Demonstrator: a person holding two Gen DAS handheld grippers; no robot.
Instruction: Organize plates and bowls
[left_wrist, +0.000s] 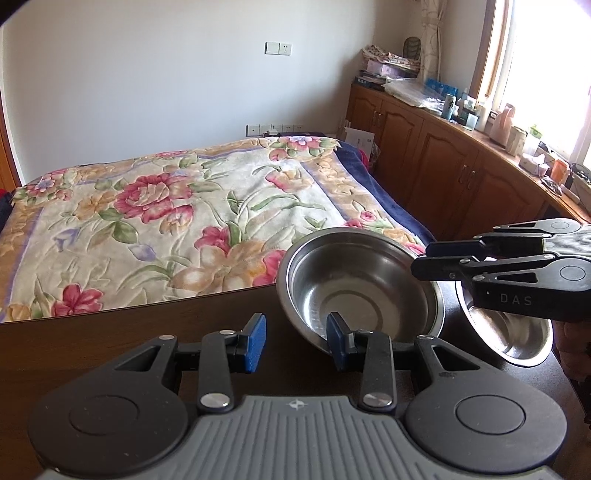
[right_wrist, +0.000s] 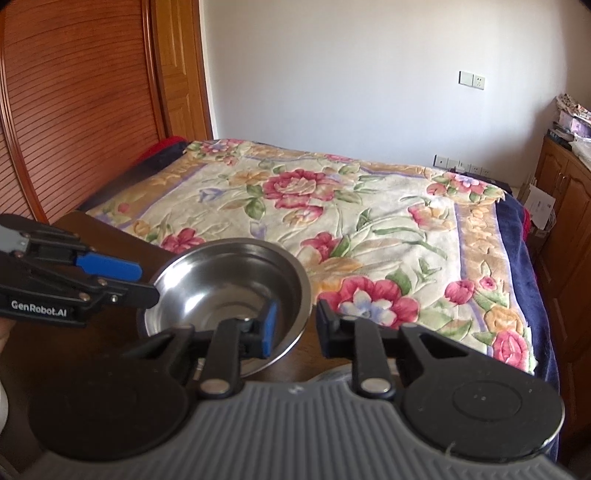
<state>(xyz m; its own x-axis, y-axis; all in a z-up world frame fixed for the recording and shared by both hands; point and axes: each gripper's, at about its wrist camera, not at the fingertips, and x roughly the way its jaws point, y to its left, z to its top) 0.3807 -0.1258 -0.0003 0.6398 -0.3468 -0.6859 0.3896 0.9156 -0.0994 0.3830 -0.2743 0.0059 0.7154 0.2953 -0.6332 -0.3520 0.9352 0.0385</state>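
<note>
1. bowl tilts on the dark bench, bed behind.
2. left gripper: jaws spread, right jaw inside the near rim.
3. right gripper: jaws spread, straddling the rim.

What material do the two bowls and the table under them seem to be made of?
Both bowls, the nearer bowl and the second bowl, look like polished stainless steel: grey, shiny, with reflections. The table looks like dark wood or veneer, with faint grain.
</note>
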